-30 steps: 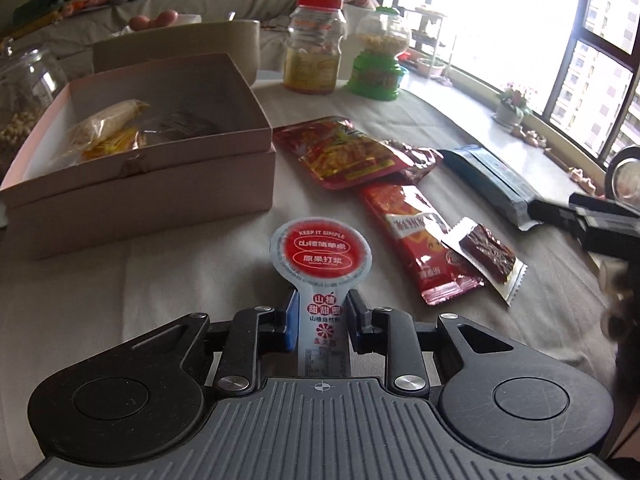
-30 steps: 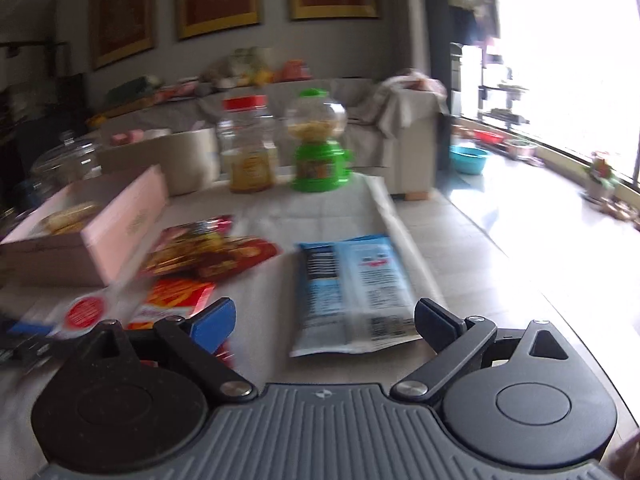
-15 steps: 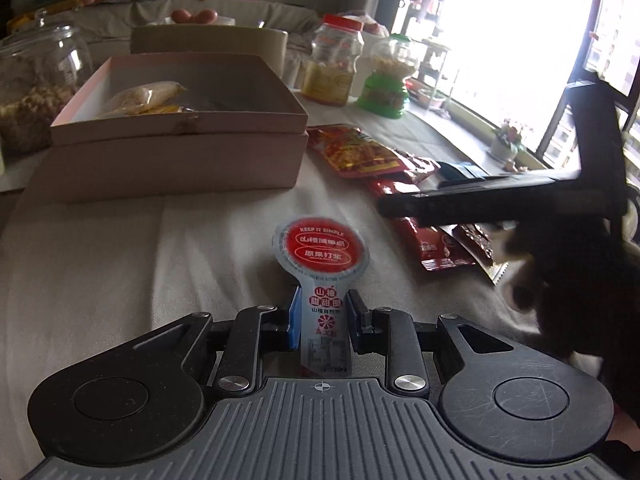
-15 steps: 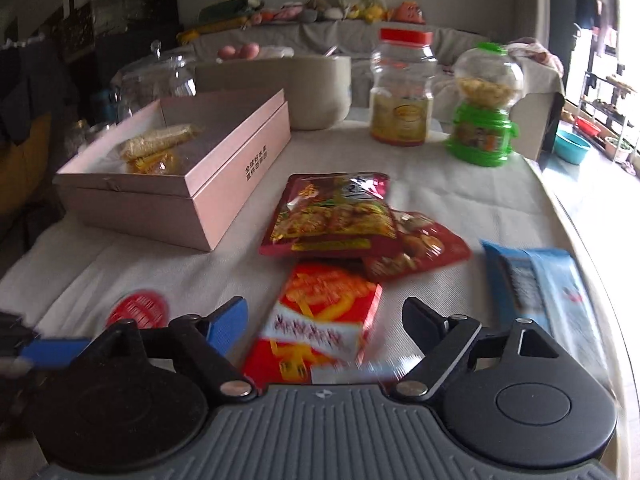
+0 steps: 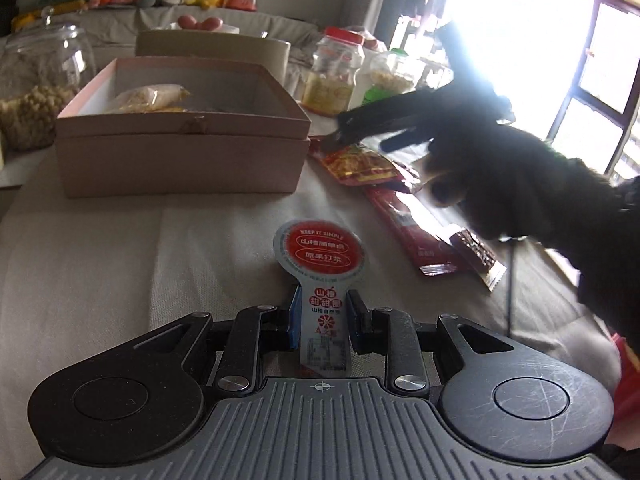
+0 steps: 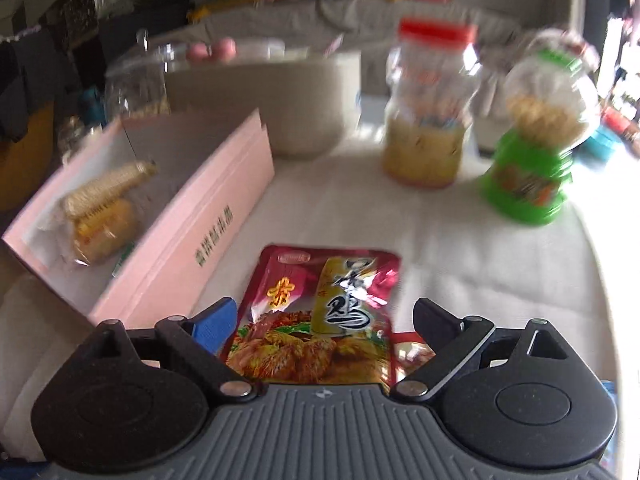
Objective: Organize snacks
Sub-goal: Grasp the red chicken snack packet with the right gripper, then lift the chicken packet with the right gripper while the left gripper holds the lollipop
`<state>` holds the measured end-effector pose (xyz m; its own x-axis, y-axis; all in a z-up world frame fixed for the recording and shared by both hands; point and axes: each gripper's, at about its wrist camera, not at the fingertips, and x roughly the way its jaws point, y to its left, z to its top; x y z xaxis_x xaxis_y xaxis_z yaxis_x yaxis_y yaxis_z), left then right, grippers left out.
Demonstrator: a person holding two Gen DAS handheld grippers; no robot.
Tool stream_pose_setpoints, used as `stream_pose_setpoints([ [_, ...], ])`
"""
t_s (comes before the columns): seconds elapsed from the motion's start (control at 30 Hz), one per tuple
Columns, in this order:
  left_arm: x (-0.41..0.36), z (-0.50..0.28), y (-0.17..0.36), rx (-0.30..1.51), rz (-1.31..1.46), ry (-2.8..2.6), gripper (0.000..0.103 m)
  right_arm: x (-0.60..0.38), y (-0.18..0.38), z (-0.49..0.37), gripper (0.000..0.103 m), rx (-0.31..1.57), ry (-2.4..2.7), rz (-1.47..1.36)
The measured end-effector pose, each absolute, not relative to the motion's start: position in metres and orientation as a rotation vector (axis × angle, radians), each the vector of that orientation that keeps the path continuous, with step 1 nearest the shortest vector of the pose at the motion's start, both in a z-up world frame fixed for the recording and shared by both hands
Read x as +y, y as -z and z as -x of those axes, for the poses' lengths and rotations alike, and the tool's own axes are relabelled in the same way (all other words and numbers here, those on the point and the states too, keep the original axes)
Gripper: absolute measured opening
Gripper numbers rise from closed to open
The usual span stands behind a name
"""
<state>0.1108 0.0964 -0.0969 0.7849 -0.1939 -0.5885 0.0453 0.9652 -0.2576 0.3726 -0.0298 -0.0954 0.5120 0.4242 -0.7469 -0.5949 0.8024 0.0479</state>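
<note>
Left wrist view: our left tool [image 5: 320, 316] pinches a keyhole-shaped snack packet [image 5: 322, 276] above the cloth-covered surface [image 5: 120, 264]. Our right tool [image 6: 322, 322] is spread over a red chicken snack pouch [image 6: 320, 320]. Beyond, the open pink box [image 6: 224, 216] holds wrapped yellow snacks [image 6: 100, 208]. Farther back stand a red-lidded jar [image 6: 428, 108] and a green-based dispenser [image 6: 536, 140], both part-filled.

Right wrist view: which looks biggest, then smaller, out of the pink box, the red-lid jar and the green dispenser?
1. pink box
2. red-lid jar
3. green dispenser

The last two look nearly alike; the picture is blurred, so their order is unsure.
</note>
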Motion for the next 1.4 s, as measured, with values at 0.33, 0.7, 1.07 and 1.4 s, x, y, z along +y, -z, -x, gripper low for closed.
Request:
stream_pose_setpoints([
  [0.33,0.105,-0.111,0.1,0.65,0.295,0.149,0.028,-0.043,0.068,-0.298,0.044,0.76,-0.68,0.332],
  [0.7,0.102,-0.11,0.1,0.651,0.267,0.139,0.028,-0.119,0.061,-0.2,0.035,0.894,-0.816,0.113],
  [1.07,0.089,-0.101,0.095,0.67,0.212,0.118,0.027,-0.163,0.088,-0.151,0.083,0.842,-0.687,0.068],
  [1.4,0.093,-0.071,0.089,0.716,0.194,0.06,0.028,-0.137,0.095,-0.141,0.103,0.839,-0.633,0.112],
])
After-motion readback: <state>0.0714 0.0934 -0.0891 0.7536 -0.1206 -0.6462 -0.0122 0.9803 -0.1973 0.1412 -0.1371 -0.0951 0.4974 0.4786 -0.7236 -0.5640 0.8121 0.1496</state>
